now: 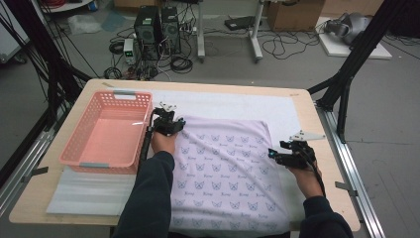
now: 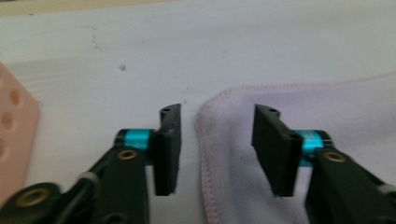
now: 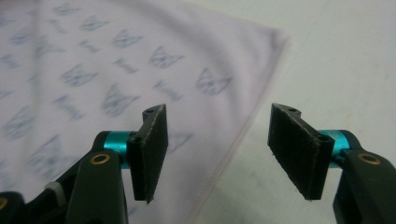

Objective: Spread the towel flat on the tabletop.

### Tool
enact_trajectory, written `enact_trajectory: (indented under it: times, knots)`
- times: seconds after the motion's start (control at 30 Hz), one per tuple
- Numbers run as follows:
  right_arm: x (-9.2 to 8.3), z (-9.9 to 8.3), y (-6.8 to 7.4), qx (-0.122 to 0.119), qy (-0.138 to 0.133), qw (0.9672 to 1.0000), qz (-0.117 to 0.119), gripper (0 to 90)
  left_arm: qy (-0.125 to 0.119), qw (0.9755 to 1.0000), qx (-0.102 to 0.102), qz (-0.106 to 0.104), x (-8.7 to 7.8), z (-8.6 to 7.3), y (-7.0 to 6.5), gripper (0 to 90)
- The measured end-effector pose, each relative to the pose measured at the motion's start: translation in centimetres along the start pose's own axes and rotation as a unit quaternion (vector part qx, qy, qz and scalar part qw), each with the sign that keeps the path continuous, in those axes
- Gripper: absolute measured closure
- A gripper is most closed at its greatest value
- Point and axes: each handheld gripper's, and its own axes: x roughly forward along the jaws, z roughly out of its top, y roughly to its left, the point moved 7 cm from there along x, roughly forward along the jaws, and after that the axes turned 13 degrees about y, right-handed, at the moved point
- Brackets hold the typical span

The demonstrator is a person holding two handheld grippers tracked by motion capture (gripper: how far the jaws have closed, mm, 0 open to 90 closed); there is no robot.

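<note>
A pale lilac cloth (image 1: pixel 225 171) printed with small butterfly marks lies flat on a white mat (image 1: pixel 237 101) that covers most of the wooden table (image 1: pixel 327 148). The cloth's near edge reaches the front of the table, by the person, and its far edge stops partway up the mat. To its left stands a pink basket (image 1: pixel 106 131), just beside the cloth's far left corner.

The left gripper (image 1: pixel 167 121) is at that far left corner, low over the mat. In the left gripper view, its jaws stand partly apart and straddle the stitched hem (image 2: pixel 201 140) of the cloth: one pad (image 2: pixel 167 149) is over bare mat, the other (image 2: pixel 275 149) over the cloth. Neither pad presses on the fabric, so it has hold of nothing. A bit of the basket (image 2: pixel 14 135) shows at the left edge of that view.

The right gripper (image 1: pixel 293 154) is at the cloth's right edge, near its far right corner, with the hand (image 1: pixel 304 176) behind it. In the right gripper view, its jaws are wide apart, with the edge (image 3: pixel 243 130) of the cloth running between them: the left pad (image 3: pixel 150 151) is over the printed fabric, the right pad (image 3: pixel 296 149) over the mat. It grips nothing either.

Beyond the table, computers (image 1: pixel 158 29) and loose cables (image 1: pixel 285 44) sit on the floor.
</note>
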Motion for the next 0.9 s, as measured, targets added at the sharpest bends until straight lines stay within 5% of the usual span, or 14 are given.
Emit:
enact_trajectory:
  times: [0.23,0.37,0.43,0.47,0.53,0.6,0.67,0.73,0.77,0.9]
  knots:
    - [4.3,3.7,-3.5,0.030,0.017,0.9980,-0.053,45.3,0.017,0.9997,-0.004,-0.016,-0.3,-0.3,0.2,44.7]
    - [6.8,5.6,-4.5,0.051,0.031,0.9972,-0.045,50.7,0.022,0.9993,0.000,-0.030,-0.8,-0.4,-0.1,45.2]
    - [8.0,6.0,-4.3,0.042,0.052,0.9971,-0.037,59.0,0.023,0.9992,0.000,-0.032,-1.0,-0.3,-0.1,45.5]
    - [8.1,6.2,-4.1,0.028,0.045,0.9978,-0.039,81.4,0.022,0.9990,-0.003,-0.039,-1.1,-0.3,-0.1,46.7]
    - [8.2,6.4,-4.2,0.003,0.049,0.9972,-0.056,87.4,0.024,0.9990,-0.004,-0.038,-1.3,-0.3,0.1,48.7]
    - [7.8,6.4,-5.2,0.005,0.059,0.9913,-0.117,88.0,0.023,0.9989,-0.009,-0.041,-1.5,-0.3,0.3,49.5]
    - [7.3,6.0,-6.6,0.040,0.051,0.9873,-0.145,87.8,0.023,0.9989,-0.008,-0.041,-1.6,-0.3,0.4,51.1]
    - [7.2,5.7,-7.1,0.073,0.039,0.9882,-0.129,82.0,0.022,0.9987,-0.003,-0.046,-1.5,-0.3,0.2,54.1]
    - [7.0,5.8,-7.0,0.069,0.035,0.9873,-0.138,78.8,0.022,0.9985,-0.001,-0.051,-1.3,-0.3,-0.1,55.7]
    - [6.1,6.2,-6.1,0.058,0.015,0.9915,-0.115,68.0,0.023,0.9985,0.018,-0.047,-0.2,-0.5,-0.7,61.7]
